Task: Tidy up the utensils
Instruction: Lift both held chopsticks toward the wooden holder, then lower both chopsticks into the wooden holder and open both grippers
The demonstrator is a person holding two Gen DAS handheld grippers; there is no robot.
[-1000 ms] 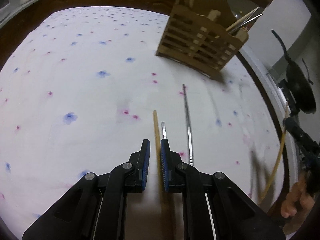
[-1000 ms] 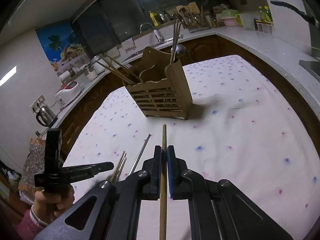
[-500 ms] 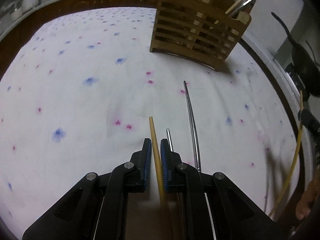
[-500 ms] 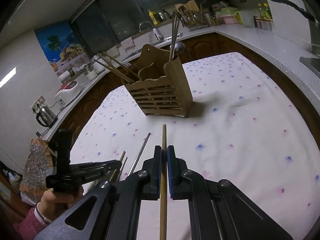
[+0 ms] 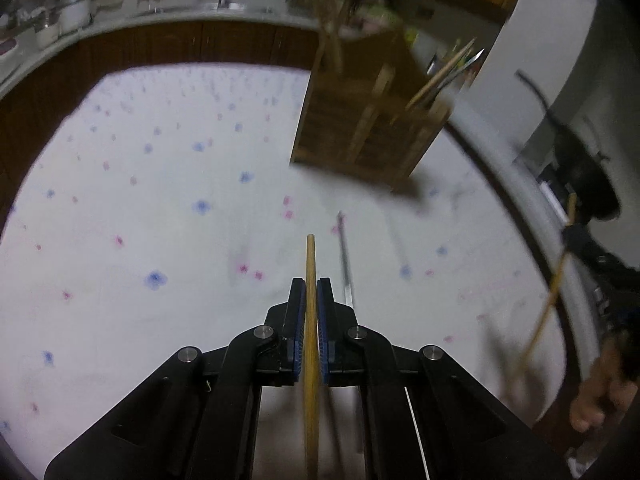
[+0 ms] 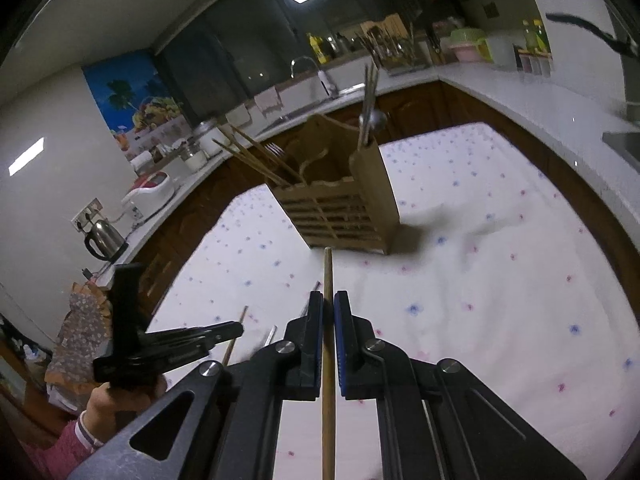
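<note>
My left gripper (image 5: 311,282) is closing its jaws on a wooden chopstick (image 5: 310,252), which sits pinched between the blue pads and is raised off the cloth. A metal chopstick (image 5: 345,256) lies on the cloth just to its right. The wooden utensil holder (image 5: 360,132) stands ahead, blurred, with chopsticks sticking out of it. My right gripper (image 6: 328,300) is shut on another wooden chopstick (image 6: 328,272) that points at the holder (image 6: 340,208). In the right wrist view the left gripper (image 6: 192,340) hangs at the lower left, held by a hand (image 6: 120,400).
A white flowered tablecloth (image 6: 480,280) covers the table. Behind it runs a kitchen counter (image 6: 500,92) with a kettle (image 6: 102,236), a sink tap, jars and bottles. A dark pan (image 5: 588,184) hangs past the table's right edge.
The left gripper's jaws closed onto the wooden chopstick and lifted it off the cloth, leaving the metal ones lying. The right gripper rose slightly, still holding its chopstick.
</note>
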